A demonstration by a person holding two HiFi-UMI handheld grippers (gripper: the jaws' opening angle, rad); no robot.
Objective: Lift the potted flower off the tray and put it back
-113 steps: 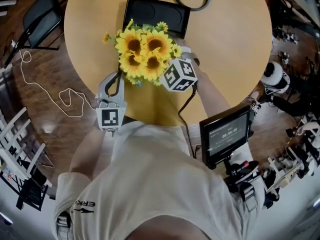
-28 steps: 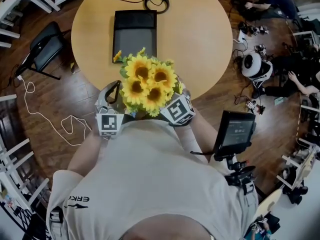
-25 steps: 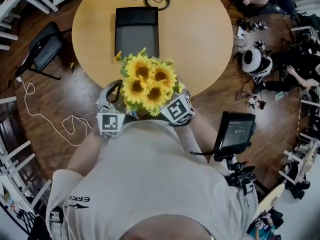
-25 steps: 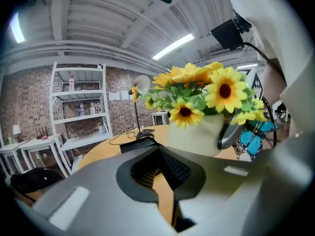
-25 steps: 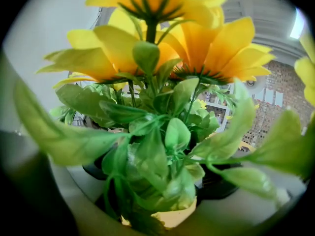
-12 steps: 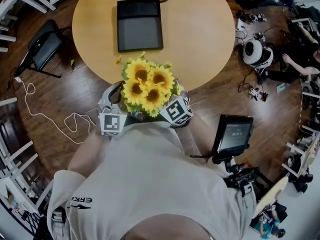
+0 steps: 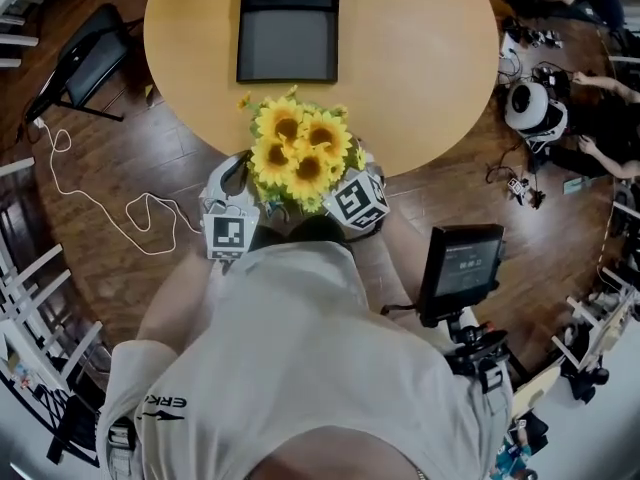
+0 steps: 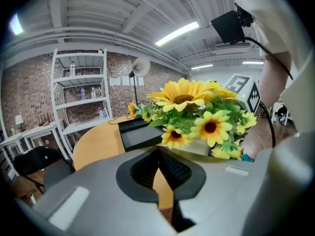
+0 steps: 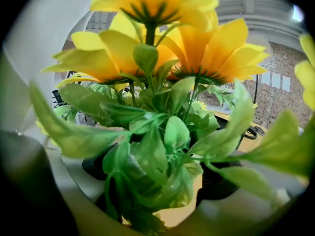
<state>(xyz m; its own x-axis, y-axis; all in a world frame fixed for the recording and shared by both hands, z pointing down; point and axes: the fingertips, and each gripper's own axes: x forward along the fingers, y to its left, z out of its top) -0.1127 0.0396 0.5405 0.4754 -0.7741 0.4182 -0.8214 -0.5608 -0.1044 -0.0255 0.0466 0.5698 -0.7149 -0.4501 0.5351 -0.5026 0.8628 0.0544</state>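
You hold the potted flower [image 7: 300,153] off the tray [image 7: 288,38], up in the air at the near edge of the round table [image 7: 420,58]. It sits close in front of your chest. The black tray lies flat on the table, further out from you and well apart from the flower.

Your right tongs [image 7: 352,193] come in from the flower's right side, with the marker cube just beside the blooms. In the right gripper view the tongs [image 9: 157,176] stand wide. One dark pad [image 9: 93,166] is on the left and the other is on the right, with the base of the plant [image 9: 162,132] between them, so they grip the flower. Green leaves fill the gap and cover the spots where the pads meet it. The yellow heads rise above.

Your left tongs [image 7: 232,193] sit at the flower's left side. In the left gripper view they [image 8: 157,154] are drawn together, tips touching, with nothing between them. The flower [image 8: 197,112] and its pale pot are just beyond them to the right. I cannot tell whether the left tongs touch the pot. The tray [image 8: 140,134] and the table top [image 8: 96,144] show further off.

A small screen [image 7: 460,266] on a stand is at your right. A dark chair [image 7: 85,63] stands left of the table, and a white cable [image 7: 110,203] trails over the wooden floor.
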